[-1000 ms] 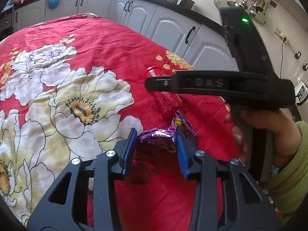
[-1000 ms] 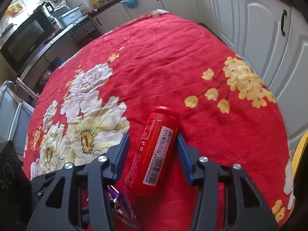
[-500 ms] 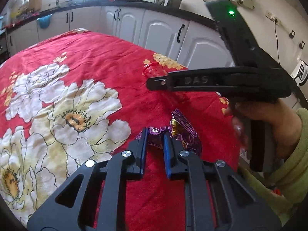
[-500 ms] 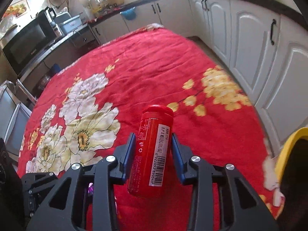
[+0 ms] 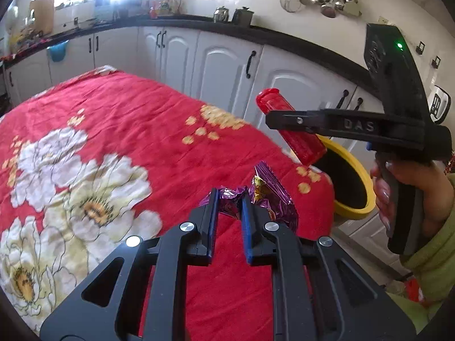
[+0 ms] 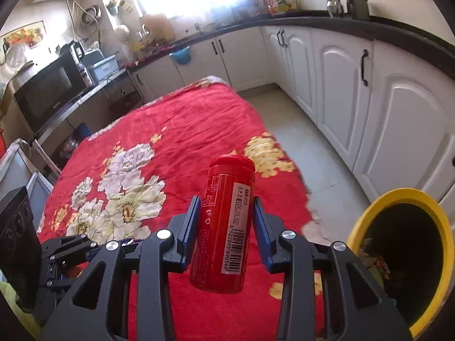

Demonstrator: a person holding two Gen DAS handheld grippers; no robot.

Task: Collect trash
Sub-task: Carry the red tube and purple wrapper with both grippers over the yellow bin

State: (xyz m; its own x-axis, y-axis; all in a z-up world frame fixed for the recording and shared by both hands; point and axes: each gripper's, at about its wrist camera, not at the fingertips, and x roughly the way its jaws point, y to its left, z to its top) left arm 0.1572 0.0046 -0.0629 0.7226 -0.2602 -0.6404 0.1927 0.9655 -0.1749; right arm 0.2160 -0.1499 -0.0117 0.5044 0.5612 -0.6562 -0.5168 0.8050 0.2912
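The counter [image 6: 176, 130], draped in a red cloth with large white and yellow flowers, fills most of both views, and apart from the items in hand no other trash shows on it, so the collecting looks well along, with two pieces lifted and neither yet dropped. Just off its near right corner stands the yellow-rimmed bin [image 6: 366, 218], its dark mouth open and some scraps visible inside; between the counter's edge and the white cabinets [image 6: 398, 130] runs a strip of bare tiled floor, which seems to leave free room to swing over the edge to the bin. The right gripper [image 6: 226, 224] is clamped on the red can [image 6: 224, 227], holding it upright above the cloth near that corner, still to the left of the bin's mouth in its own view; in the left wrist view the can [image 5: 290, 130] hangs tilted in front of the bin's rim [image 5: 355, 176]. A short move right and release should finish that piece. The left gripper [image 5: 229, 199] is closed narrowly on the purple foil wrapper [image 5: 267, 196], which sits crumpled close over the cloth near the same edge; whether it has cleared the cloth I cannot tell. It has farther to travel, and the other gripper's body is in its likely path to the bin.
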